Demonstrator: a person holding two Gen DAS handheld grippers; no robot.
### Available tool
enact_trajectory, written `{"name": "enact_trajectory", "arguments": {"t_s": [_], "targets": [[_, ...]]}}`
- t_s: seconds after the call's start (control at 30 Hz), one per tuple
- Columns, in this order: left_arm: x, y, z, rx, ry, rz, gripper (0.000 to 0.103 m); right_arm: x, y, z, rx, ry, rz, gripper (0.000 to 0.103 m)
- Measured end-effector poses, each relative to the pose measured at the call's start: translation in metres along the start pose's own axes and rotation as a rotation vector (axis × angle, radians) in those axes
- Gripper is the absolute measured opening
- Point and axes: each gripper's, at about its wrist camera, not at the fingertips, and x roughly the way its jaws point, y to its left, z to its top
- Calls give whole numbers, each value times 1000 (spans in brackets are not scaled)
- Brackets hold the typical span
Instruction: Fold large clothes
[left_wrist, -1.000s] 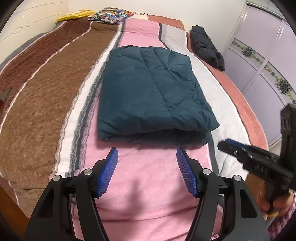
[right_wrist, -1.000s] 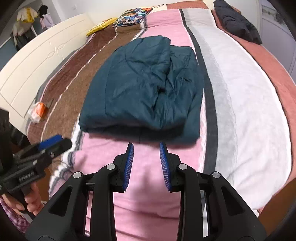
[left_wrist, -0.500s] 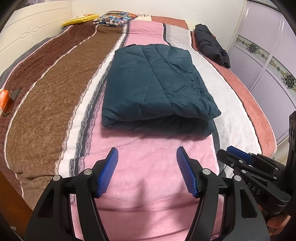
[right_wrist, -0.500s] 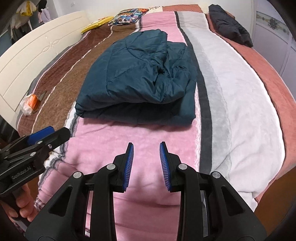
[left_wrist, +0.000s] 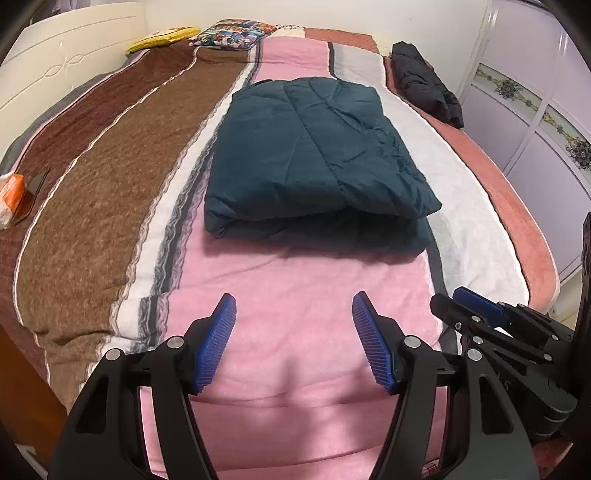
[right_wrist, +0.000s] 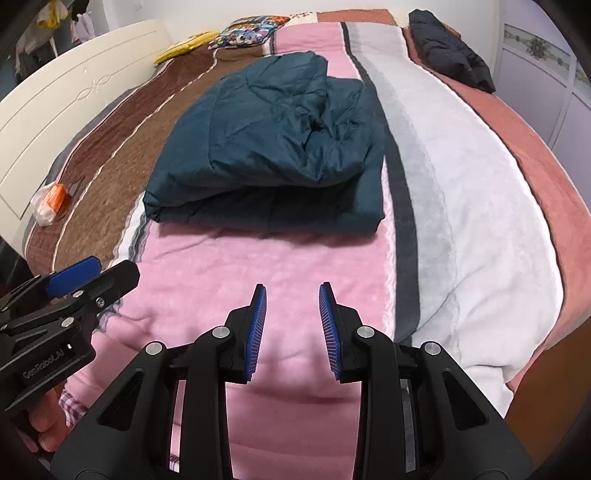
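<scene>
A dark teal quilted jacket (left_wrist: 314, 155) lies folded into a thick rectangle in the middle of the striped bedspread (left_wrist: 295, 280); it also shows in the right wrist view (right_wrist: 273, 147). My left gripper (left_wrist: 293, 310) is open wide and empty, over the pink stripe well short of the jacket's near edge. My right gripper (right_wrist: 291, 299) is open with a narrower gap, also empty and short of the jacket. Each gripper shows at the edge of the other's view: the right gripper (left_wrist: 480, 314) and the left gripper (right_wrist: 77, 277).
A black garment (left_wrist: 424, 85) lies at the far right of the bed. Pillows (left_wrist: 229, 31) sit at the head. An orange packet (left_wrist: 11, 195) lies at the left edge by the white headboard (right_wrist: 74, 107). Purple wardrobe doors (left_wrist: 535, 122) stand to the right.
Both grippers have pulled back from the jacket toward the foot of the bed and stayed open. The jacket has not moved.
</scene>
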Motion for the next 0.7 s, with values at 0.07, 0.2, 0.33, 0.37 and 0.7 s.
{"name": "enact_trajectory", "arguments": {"t_s": [0.07, 0.2, 0.33, 0.37, 0.7], "targets": [[1, 0, -1, -4, 6, 4, 64, 0, 1, -1, 1, 1, 2, 30], [4, 1, -4, -14, 19, 9, 64, 2, 3, -4, 0, 14, 10, 30], [4, 0, -4, -17, 22, 17, 64, 2, 5, -5, -10, 21, 12, 30], [3, 0, -4, -16, 21, 18, 64, 3, 5, -6, -12, 22, 13, 30], [3, -1, -5, -14, 26, 22, 64, 4, 4, -7, -10, 32, 12, 30]]}}
